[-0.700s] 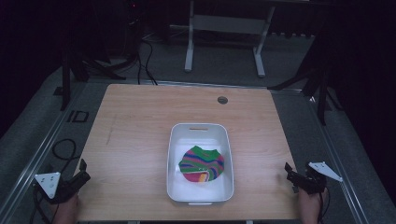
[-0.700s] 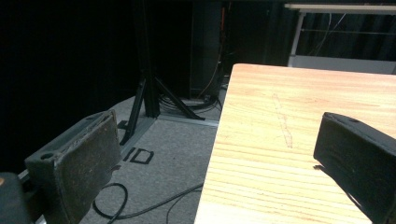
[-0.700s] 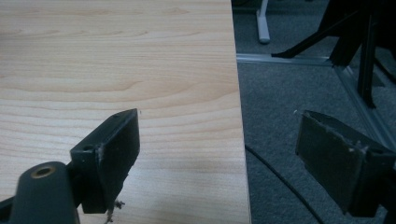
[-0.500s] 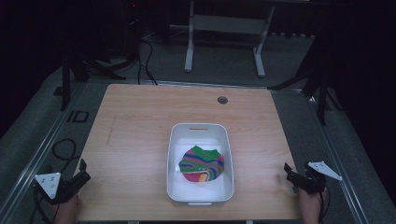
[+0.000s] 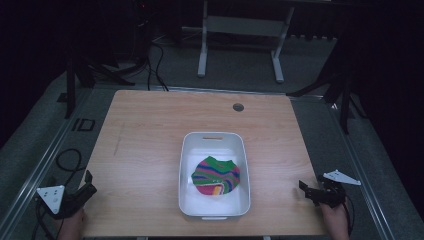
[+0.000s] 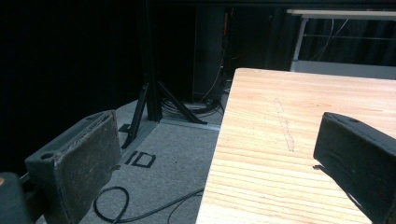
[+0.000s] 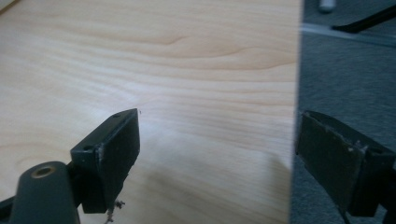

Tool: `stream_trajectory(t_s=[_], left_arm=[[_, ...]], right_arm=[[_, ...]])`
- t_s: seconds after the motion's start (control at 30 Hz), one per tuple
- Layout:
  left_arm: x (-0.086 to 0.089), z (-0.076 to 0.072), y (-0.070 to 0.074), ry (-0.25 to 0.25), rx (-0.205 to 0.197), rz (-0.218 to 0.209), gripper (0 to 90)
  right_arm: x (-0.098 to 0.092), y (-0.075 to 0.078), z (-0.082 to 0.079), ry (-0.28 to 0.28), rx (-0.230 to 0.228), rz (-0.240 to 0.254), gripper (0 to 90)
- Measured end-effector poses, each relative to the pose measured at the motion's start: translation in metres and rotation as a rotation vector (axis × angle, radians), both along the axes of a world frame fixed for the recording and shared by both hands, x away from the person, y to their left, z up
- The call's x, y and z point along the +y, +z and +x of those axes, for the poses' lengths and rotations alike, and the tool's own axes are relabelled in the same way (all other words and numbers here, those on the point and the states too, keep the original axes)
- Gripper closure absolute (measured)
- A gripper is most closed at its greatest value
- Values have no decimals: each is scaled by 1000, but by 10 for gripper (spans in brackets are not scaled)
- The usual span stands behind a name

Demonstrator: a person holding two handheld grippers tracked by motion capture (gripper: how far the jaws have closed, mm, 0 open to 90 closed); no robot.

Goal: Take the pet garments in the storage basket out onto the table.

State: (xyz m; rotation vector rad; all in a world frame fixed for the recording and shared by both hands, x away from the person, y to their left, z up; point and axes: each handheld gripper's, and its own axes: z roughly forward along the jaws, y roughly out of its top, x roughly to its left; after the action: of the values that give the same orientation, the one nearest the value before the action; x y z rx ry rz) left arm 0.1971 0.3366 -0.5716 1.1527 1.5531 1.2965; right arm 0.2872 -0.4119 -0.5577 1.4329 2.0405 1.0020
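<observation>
In white tub (image 5: 186, 165) at desk (image 5: 145, 135) centre: striped cloth (image 5: 216, 175), likely soft, light; pinch raised fold. Left gripper (image 5: 86, 184), right gripper (image 5: 306, 190) at near corners, both released, empty.

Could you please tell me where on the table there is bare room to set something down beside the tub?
The table is bare left of the white tub, out to the left gripper at the corner. It is bare too between the tub and the right gripper, and behind it toward the round hole. Only the tub, holding striped cloth, is occupied.
</observation>
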Motion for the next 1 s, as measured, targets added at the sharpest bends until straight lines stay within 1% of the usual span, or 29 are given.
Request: stream_trajectory(t_s=[0.1, 0.17, 0.23, 0.3, 0.33, 0.37, 0.4, 0.47, 0.5, 0.53, 0.6, 0.63, 0.7, 0.8, 0.87, 1.0], left_arm=[[0, 0, 0, 0, 1, -1, 11], [0, 0, 0, 0, 0, -4, 11], [0, 1, 0, -3, 1, -7, 11], [0, 0, 0, -5, 0, -10, 11], [0, 0, 0, -5, -1, -9, 11], [0, 0, 0, -6, -1, -9, 11], [0, 0, 0, -6, -2, -8, 11], [0, 0, 0, -6, 0, -6, 11], [0, 0, 0, -6, -2, -7, 11], [0, 0, 0, -5, -1, -8, 11], [0, 0, 0, -5, -1, -9, 11], [1, 0, 0, -5, 1, -9, 12], [1, 0, 0, -5, 0, -12, 11], [1, 0, 0, -7, 1, -10, 12], [1, 0, 0, -8, 1, -10, 12], [1, 0, 0, -10, 2, -12, 11]], right_arm=[[3, 3, -1, 46, -4, -5, 137], [2, 5, 1, 97, 19, 13, 138], [3, 7, 3, 169, 56, 8, 138], [5, 9, 5, 236, 68, -3, 137], [7, 10, 6, 281, 79, -8, 137], [9, 10, 7, 310, 88, -13, 137], [13, 12, 7, 357, 94, -26, 137], [20, 14, 8, 428, 105, -38, 137], [22, 15, 7, 450, 115, -38, 137], [27, 16, 7, 485, 123, -40, 137], [34, 17, 7, 529, 142, -45, 136], [39, 18, 8, 558, 154, -56, 137], [47, 19, 7, 599, 163, -70, 136], [57, 23, 8, 643, 171, -85, 136], [63, 26, 8, 667, 166, -84, 136], [76, 36, 10, 718, 180, -71, 139]])
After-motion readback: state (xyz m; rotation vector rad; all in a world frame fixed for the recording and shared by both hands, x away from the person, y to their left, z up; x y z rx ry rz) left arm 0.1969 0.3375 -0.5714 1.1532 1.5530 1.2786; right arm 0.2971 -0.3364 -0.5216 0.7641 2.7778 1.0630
